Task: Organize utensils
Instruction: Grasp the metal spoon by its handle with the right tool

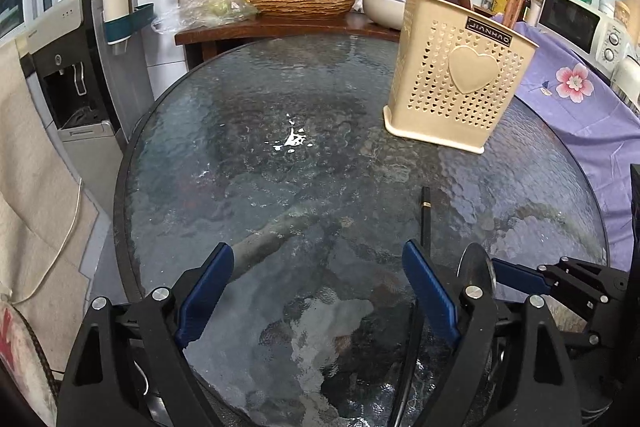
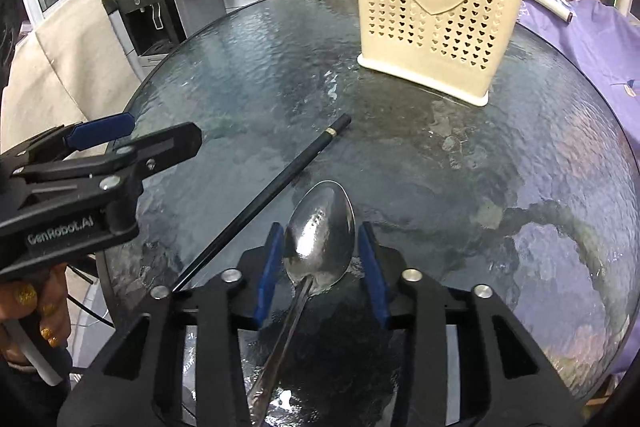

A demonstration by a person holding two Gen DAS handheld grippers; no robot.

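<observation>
While fingers [image 2: 372, 275] stand apart, spoon [image 2: 320, 231] bowl lies between them.

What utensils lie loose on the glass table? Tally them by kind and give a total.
Metal spoon: 1, between the right tongs.
Black chopstick: 1, lying flat beside the spoon.
Total: 2.
The cream utensil holder is not counted, nor what stands in it.

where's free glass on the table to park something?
Widest bare patch: centre and left of the glass table, between the left rim, the holder and the chopstick. Another runs along the right rim below the holder. Crowded at the near edge: chopstick, spoon between the right gripper's jaws, left gripper alongside.
</observation>
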